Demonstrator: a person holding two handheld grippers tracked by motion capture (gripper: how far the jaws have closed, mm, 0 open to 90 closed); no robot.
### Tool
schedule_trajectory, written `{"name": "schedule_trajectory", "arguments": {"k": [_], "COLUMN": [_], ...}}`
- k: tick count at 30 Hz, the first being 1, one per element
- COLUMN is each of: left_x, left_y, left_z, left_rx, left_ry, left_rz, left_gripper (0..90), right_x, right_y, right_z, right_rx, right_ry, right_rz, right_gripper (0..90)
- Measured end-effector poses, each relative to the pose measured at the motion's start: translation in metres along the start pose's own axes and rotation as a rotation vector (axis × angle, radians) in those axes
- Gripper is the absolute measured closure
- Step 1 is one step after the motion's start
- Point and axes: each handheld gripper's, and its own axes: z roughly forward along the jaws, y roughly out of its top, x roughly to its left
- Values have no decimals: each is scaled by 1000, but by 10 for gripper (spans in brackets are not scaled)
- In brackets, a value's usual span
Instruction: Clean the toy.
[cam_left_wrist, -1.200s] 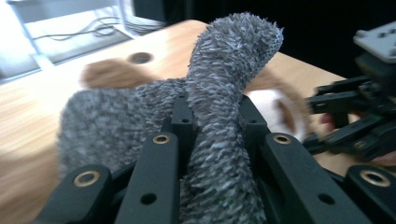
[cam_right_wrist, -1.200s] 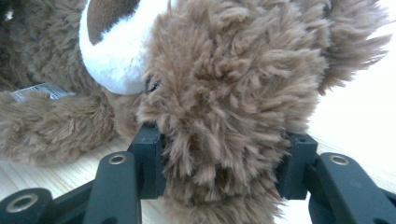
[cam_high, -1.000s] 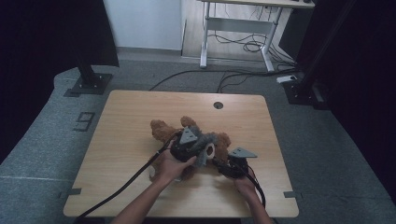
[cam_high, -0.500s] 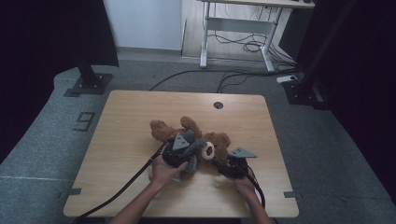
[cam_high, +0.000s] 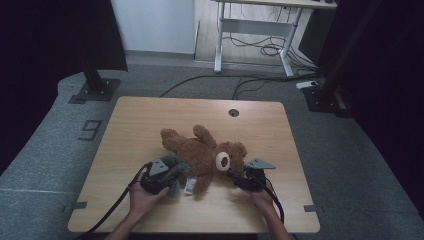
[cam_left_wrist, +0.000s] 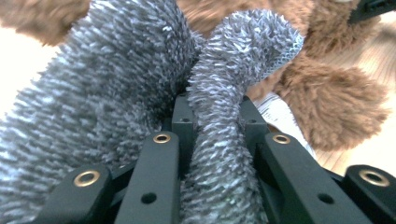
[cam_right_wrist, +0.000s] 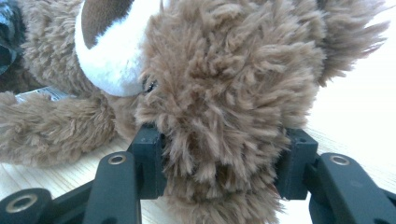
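Note:
A brown teddy bear (cam_high: 200, 152) lies on the wooden table (cam_high: 150, 120), head to the right. My right gripper (cam_high: 235, 175) is shut on the bear's head, whose fur (cam_right_wrist: 224, 84) bulges between the jaws (cam_right_wrist: 224, 144). My left gripper (cam_high: 172, 176) sits at the bear's left side and is shut on a grey fuzzy cloth (cam_high: 173, 167). A fold of that cloth (cam_left_wrist: 116, 84) is pinched between the jaws (cam_left_wrist: 215, 112) and hides most of the bear's body (cam_left_wrist: 336, 93). A white tag (cam_high: 190, 187) lies by the bear's lower limb.
A round cable hole (cam_high: 233, 112) sits near the table's far edge. Behind the table are a white desk frame (cam_high: 250, 30), floor cables (cam_high: 260, 50) and black stand bases at the left (cam_high: 95, 90) and right (cam_high: 325, 97). The person's hands come in from the near edge.
My left gripper has carried the grey cloth leftward and toward the near edge, from over the bear's head to beside its body. The right gripper has kept still on the head.

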Motion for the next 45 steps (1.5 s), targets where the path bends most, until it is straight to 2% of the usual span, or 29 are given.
{"name": "schedule_trajectory", "arguments": {"k": [5,8,11,16,19,22,25,26,28,32,34,37,39,42,45], "left_x": [6,8,3,-20,-35,-50,-65,-70,-74,-76,-77,-74,-71,-66,-58], "left_y": [-1,0,8,36,54,68,75,74,71,66,61,52,48,43,38], "left_z": [-7,-13,-14,-4,8,26,46,53,64,68,72,78,77,73,67], "left_rx": [8,-8,-47,-78,-96,-92,-48,-29,-3,6,31,70,71,74,75], "left_ry": [30,37,-2,-66,-125,-163,-218,-223,-221,-200,-183,-196,-202,-189,-183], "left_rz": [10,-12,-22,22,36,60,94,116,126,134,144,141,128,131,119], "left_gripper": [744,743,740,738,739,740,740,740,738,739,739,740,744,747,748], "right_x": [0,0,0,-1,-1,-1,-1,-1,-2,-2,-2,-1,-1,-1,-1], "right_y": [0,0,0,0,0,0,0,0,0,-1,-1,-1,-1,-1,-1], "right_z": [0,0,0,0,0,0,0,0,0,0,0,0,0,0,0], "right_rx": [0,0,0,0,-1,-2,-2,-2,-2,1,2,2,2,3,5], "right_ry": [-2,0,1,3,3,2,2,4,6,7,6,4,4,6,10], "right_rz": [1,3,6,13,16,15,14,15,16,14,14,11,11,10,3], "right_gripper": [467,467,467,467,467,467,467,467,467,467,467,467,467,467,468]}}
